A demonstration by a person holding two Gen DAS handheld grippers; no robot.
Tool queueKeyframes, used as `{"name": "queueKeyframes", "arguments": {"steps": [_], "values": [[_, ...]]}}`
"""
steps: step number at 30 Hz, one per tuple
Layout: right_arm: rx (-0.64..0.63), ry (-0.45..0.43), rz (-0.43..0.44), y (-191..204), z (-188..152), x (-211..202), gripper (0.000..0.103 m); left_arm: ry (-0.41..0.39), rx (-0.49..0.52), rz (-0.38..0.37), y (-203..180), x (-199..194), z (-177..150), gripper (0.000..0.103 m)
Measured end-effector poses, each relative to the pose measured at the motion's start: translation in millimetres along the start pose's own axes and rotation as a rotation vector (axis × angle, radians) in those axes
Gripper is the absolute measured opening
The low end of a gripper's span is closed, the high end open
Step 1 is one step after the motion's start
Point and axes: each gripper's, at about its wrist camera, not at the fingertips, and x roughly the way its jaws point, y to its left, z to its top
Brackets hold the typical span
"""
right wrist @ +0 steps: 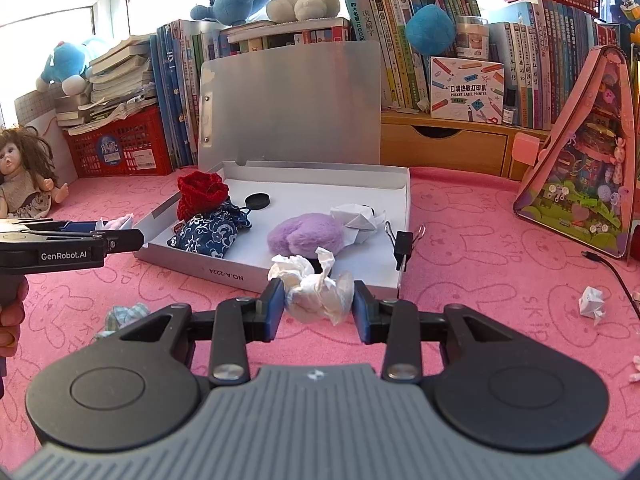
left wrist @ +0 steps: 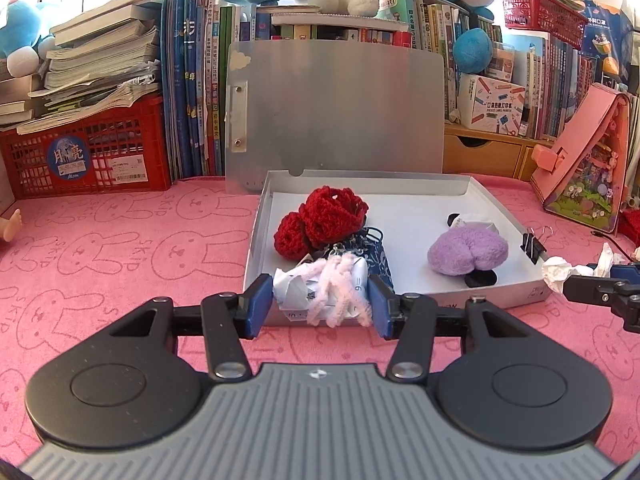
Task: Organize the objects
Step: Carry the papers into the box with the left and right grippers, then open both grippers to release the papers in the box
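Note:
An open grey box (left wrist: 496, 216) (right wrist: 404, 216) lies on the pink cloth with its lid up. Inside are a red crochet flower (left wrist: 332, 216) (right wrist: 202, 192), a blue patterned pouch (left wrist: 376, 256) (right wrist: 212, 232), a purple plush (left wrist: 468, 250) (right wrist: 306, 234), folded white paper (right wrist: 356, 218) and a black cap (right wrist: 257, 201). My left gripper (left wrist: 320, 304) is shut on a folded paper piece with pink yarn (left wrist: 320, 294), at the box's near left edge. My right gripper (right wrist: 319, 304) is shut on a crumpled white tissue (right wrist: 316, 286), just in front of the box's near edge.
A black binder clip (left wrist: 534, 246) (right wrist: 402, 242) sits on the box's right wall. Crumpled paper (right wrist: 592, 300) and a checked cloth scrap (right wrist: 124, 316) lie on the cloth. A doll (right wrist: 24, 176) sits at left, a pink toy house (right wrist: 588, 172) at right, books behind.

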Motion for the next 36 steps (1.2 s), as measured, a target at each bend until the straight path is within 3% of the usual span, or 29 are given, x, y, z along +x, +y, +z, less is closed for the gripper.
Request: {"name": "queueKeyframes", "arguments": {"steps": [6,11,20,29,33,34,36], "values": [[0.016,0.002,-0.001,-9.7,31.2,18.8,0.041,-0.059,-0.02,-0.073,-5.5,24.2,29.6,0.057],[0.054,0.025,-0.006,-22.2,58.3,45.4,0.041,-0.056,-0.033,-0.098,-11.4,58.3,57.3,0.057],[0.13,0.064,-0.07,-49.2,90.9,100.1,0.041,-0.033,0.014,-0.038,-0.6,118.1,89.0,0.057],[0.171,0.094,-0.102,-58.7,88.7,141.2,0.041,0.036,0.013,0.008,9.7,157.4,91.5,0.059],[0.189,0.091,-0.083,-59.6,84.7,147.7,0.048,0.048,0.03,0.02,7.5,163.1,87.2,0.074],[0.196,0.083,-0.072,-60.5,83.8,147.7,0.059,0.049,0.028,0.016,7.5,162.1,85.6,0.081],[0.209,0.068,-0.059,-61.8,82.5,145.3,0.065,0.042,0.02,0.007,7.0,158.9,83.7,0.086]]}}
